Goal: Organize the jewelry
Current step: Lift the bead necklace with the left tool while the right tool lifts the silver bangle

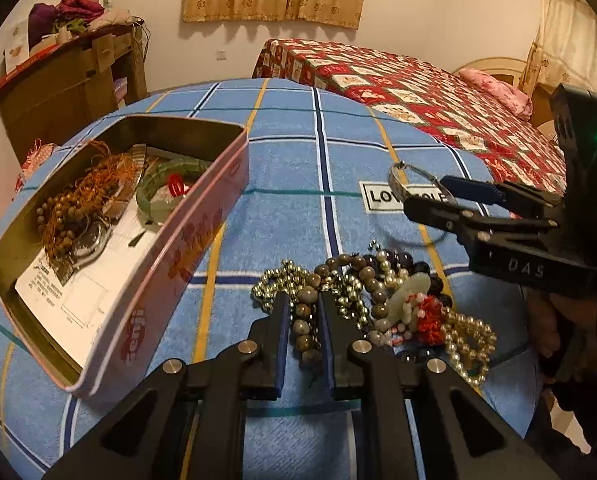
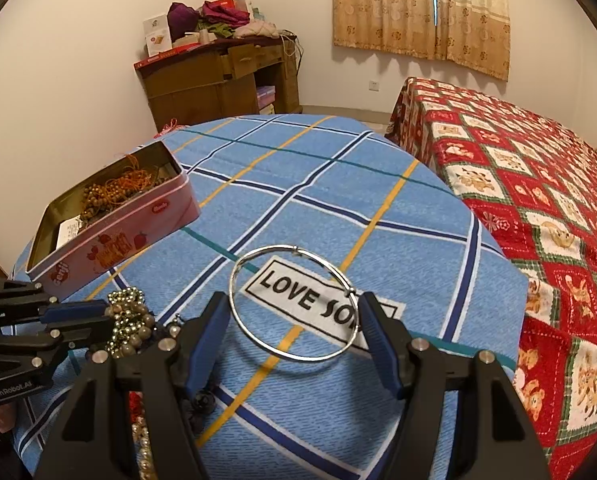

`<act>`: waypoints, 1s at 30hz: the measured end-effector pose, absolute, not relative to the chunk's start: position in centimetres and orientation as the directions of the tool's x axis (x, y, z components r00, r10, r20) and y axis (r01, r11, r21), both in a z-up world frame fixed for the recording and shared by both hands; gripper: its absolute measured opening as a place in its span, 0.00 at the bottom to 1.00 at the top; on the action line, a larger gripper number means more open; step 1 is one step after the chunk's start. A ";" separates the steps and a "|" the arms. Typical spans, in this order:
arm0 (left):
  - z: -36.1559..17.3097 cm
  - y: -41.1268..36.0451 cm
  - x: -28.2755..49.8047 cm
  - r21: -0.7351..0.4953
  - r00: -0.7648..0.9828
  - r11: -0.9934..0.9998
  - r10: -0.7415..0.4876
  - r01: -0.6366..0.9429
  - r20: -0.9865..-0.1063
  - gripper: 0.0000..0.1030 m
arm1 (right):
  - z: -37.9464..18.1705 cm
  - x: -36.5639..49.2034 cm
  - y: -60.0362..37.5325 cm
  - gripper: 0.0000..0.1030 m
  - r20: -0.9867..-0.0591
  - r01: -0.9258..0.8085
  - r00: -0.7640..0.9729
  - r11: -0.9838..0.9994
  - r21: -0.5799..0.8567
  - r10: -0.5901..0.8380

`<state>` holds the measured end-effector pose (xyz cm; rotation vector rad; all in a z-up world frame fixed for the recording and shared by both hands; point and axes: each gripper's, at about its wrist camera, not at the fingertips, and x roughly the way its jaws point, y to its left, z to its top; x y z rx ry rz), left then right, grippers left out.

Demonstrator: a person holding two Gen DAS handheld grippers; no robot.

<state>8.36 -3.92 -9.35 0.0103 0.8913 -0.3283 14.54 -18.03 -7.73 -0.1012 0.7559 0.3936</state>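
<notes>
A pile of bead necklaces and bracelets (image 1: 382,300) lies on the blue checked cloth (image 1: 290,152). My left gripper (image 1: 303,312) is shut on a brown bead bracelet (image 1: 304,326) in that pile. My right gripper (image 2: 294,322) holds a thin silver bangle (image 2: 294,304) between its blue pads, above the "LOVE" label; it also shows in the left wrist view (image 1: 422,192). A pink tin (image 1: 170,264) stands open at the left, holding brown beads with orange cord (image 1: 74,208), a green bangle (image 1: 166,188) and a paper.
The tin also shows in the right wrist view (image 2: 110,240), with the left gripper (image 2: 78,320) at the pile. A bed with a red quilt (image 2: 538,208) stands to the right. A wooden cabinet (image 2: 218,76) stands by the far wall.
</notes>
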 end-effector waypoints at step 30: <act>-10.1 -4.2 5.6 -0.101 0.580 0.960 -0.240 0.262 -0.778 0.08 | -7.0 6.9 -16.6 0.66 -0.650 -0.454 0.661 0.890 0.049 0.373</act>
